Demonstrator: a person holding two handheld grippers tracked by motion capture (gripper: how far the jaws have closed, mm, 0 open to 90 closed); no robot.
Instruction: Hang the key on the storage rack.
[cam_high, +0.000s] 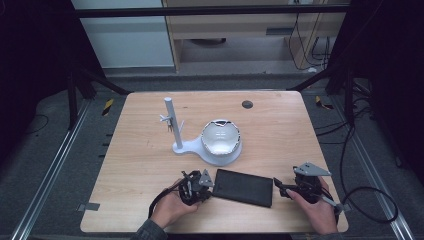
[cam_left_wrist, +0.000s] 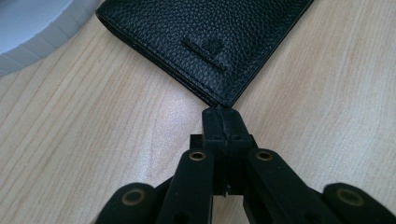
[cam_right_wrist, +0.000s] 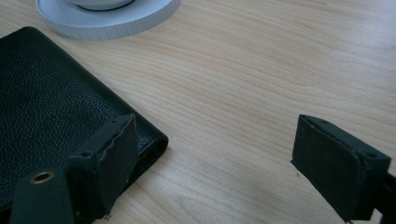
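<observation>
Nearest the front edge of the table (cam_high: 140, 165), a black wallet (cam_high: 244, 187) is found lying flat, closed, between the two grippers. The left gripper (cam_high: 206, 183) is held in the left hand (cam_high: 170, 207) at the wallet's left end. In the left gripper view its jaws are seen pressed fully together, with their tips at a corner of the wallet (cam_left_wrist: 210, 42); whether the leather is actually touched or pinched cannot be told. The right gripper (cam_high: 278, 186) is held in the right hand (cam_high: 316, 210) at the wallet's right end. In the right gripper view its jaws are seen spread wide apart, with nothing between them but bare wood; one jaw is placed at the corner of the wallet (cam_right_wrist: 51, 107), against or just over its edge, and the other is well clear over the table. A cable is seen trailing from this gripper off the right side of the table. Farther back, near the table's middle, a white stand (cam_high: 186, 146) is noted, with an upright post (cam_high: 172, 120) at its left and a round base at its right, on which a white bowl (cam_high: 220, 137) is seated. A small dark disc (cam_high: 247, 104) is recorded near the far edge.
</observation>
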